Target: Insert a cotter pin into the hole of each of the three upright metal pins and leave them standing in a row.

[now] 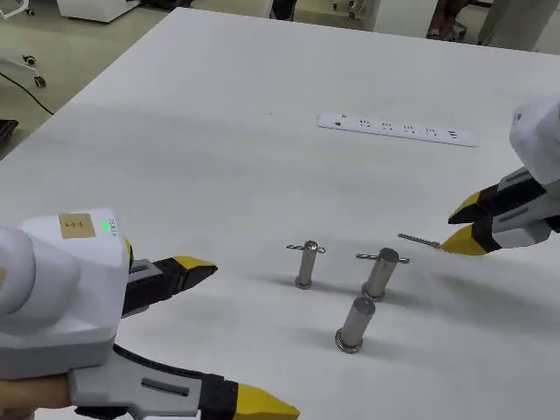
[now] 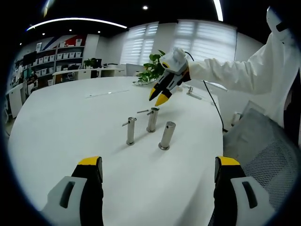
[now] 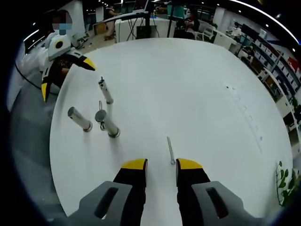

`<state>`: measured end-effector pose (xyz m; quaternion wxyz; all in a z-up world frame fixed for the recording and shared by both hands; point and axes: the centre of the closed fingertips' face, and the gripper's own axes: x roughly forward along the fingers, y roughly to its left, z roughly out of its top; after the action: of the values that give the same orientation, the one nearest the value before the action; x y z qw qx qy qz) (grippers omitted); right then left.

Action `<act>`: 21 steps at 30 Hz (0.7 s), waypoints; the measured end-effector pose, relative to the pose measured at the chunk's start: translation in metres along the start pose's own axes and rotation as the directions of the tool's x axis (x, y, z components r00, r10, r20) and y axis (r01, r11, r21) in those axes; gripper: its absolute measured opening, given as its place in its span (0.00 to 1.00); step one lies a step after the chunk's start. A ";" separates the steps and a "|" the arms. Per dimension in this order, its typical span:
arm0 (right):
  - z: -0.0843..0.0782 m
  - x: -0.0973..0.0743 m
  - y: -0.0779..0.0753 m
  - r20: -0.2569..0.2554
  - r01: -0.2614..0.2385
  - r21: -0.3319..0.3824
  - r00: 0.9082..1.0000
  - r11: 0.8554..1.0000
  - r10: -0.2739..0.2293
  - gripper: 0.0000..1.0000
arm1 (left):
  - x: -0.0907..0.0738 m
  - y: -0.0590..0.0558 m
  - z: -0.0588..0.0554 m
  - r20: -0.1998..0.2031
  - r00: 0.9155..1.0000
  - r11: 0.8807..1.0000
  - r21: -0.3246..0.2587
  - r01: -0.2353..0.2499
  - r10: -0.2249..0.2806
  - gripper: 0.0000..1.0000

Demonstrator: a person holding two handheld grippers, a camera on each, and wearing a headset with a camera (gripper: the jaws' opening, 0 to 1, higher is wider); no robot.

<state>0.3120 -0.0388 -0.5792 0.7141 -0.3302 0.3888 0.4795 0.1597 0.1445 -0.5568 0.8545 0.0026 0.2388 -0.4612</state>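
Three metal pins stand upright on the white table (image 1: 219, 157). The left pin (image 1: 304, 263) and the right pin (image 1: 379, 275) each carry a cotter pin through the top. The near pin (image 1: 353, 325) is bare, as the left gripper view (image 2: 166, 135) also shows. A loose cotter pin (image 1: 418, 240) lies on the table, its end at my right gripper's lower fingertip (image 1: 458, 245). My right gripper (image 1: 461, 227) is open, and its own view has the cotter pin (image 3: 170, 150) just ahead of the right finger (image 3: 189, 165). My left gripper (image 1: 236, 337) stands wide open (image 2: 159, 162) near the pins, holding nothing.
A white power strip (image 1: 395, 129) lies flat farther back on the table. Bare tabletop surrounds the pins. Office shelves, desks and a plant (image 2: 153, 70) stand beyond the table's edges.
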 end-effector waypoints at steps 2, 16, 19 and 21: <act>-0.002 0.005 -0.002 -0.014 -0.004 0.001 1.000 1.000 0.004 0.18 | 0.000 -0.001 0.000 0.003 1.000 1.000 -0.003 0.006 -0.006 0.99; -0.009 0.028 -0.007 -0.126 -0.040 -0.070 0.992 0.997 0.031 0.10 | -0.001 0.000 -0.001 -0.018 1.000 1.000 0.016 0.022 -0.021 0.99; -0.008 0.029 -0.009 -0.127 -0.051 -0.058 0.991 0.997 0.044 0.11 | 0.000 -0.001 0.001 -0.008 1.000 1.000 0.006 0.024 -0.024 0.99; -0.009 0.030 -0.010 -0.141 -0.056 -0.067 0.989 0.996 0.046 0.10 | 0.000 -0.001 0.002 -0.004 1.000 1.000 0.003 0.026 -0.025 0.99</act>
<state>0.3265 -0.0366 -0.6089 0.6605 -0.3779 0.4288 0.4869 0.1597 0.1436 -0.5551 0.8482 0.0015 0.2397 -0.4724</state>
